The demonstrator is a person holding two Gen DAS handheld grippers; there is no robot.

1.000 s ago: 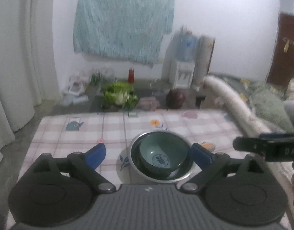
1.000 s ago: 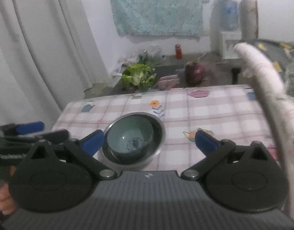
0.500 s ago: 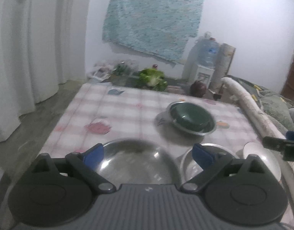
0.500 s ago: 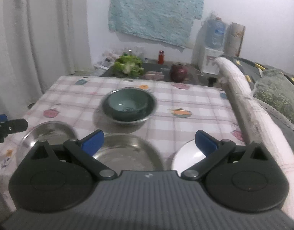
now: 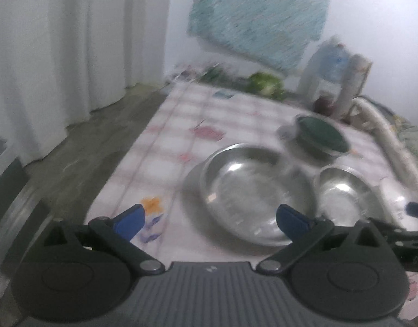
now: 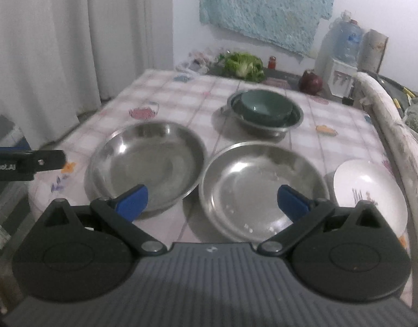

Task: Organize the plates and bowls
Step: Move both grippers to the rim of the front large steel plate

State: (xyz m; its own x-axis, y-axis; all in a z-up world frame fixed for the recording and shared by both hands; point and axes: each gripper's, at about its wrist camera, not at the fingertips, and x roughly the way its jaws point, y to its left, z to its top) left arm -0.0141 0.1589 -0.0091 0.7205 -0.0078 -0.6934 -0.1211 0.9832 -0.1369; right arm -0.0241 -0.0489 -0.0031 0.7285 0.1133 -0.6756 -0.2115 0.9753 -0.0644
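Both grippers have drawn back toward the near edge of the checked-cloth table since a second ago, when each looked closely at the green ceramic bowl nested in a small steel bowl; that pair now sits at the far right of the table. The left gripper tilts downward over the near left of the table, its jaws spread as wide as they go with nothing between them; the picture is smeared by motion. Ahead of it lies a large shallow steel plate. The right gripper also points down at the table, jaws wide apart and empty. It hangs above the gap between that large steel plate on the left and a second round steel plate just beside it. A white ceramic plate with a dark print lies at the near right edge.
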